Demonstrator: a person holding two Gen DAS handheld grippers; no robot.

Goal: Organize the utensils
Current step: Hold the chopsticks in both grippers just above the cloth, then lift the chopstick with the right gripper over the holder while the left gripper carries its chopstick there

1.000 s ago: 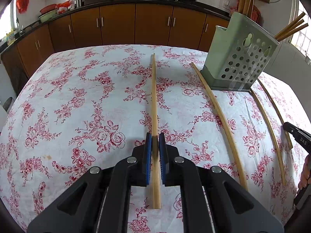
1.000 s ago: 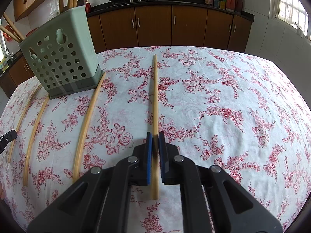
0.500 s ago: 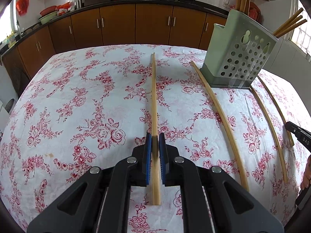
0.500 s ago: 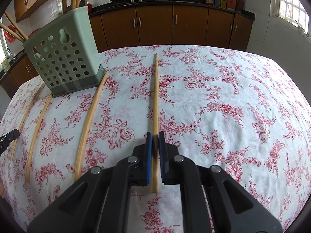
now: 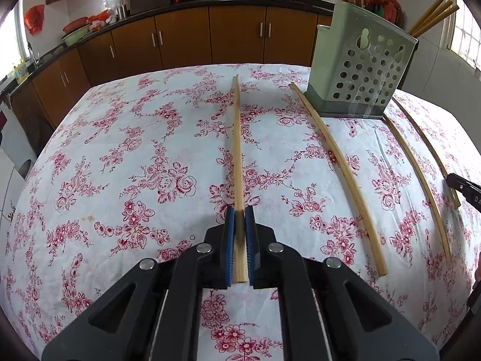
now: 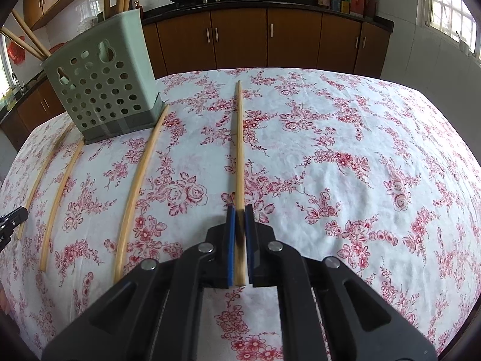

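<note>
My left gripper [image 5: 239, 210] is shut on a bamboo chopstick [image 5: 238, 138], which points straight ahead just above the floral tablecloth [image 5: 120, 165]. My right gripper [image 6: 239, 209] is shut the same way on another chopstick [image 6: 239, 144]. A green perforated utensil holder [image 5: 360, 69] stands at the back right in the left wrist view. In the right wrist view the holder [image 6: 105, 81] is at the back left, with several chopsticks standing in it. Three loose chopsticks [image 5: 339, 162] [image 5: 418, 165] [image 5: 433, 153] lie on the cloth. The right wrist view shows them as chopsticks [image 6: 138, 180] [image 6: 60, 198] [image 6: 42, 174].
The table is covered by the floral cloth [image 6: 360, 165]; its far edge faces brown kitchen cabinets [image 5: 180, 39]. The right gripper's tip [image 5: 466, 186] shows at the right edge of the left wrist view. The left gripper's tip [image 6: 12, 219] shows at the left edge of the right wrist view.
Both held chopsticks now reach less far back behind the jaws and cast a shadow on the cloth, so they have come up off it. The left view has shifted slightly.
</note>
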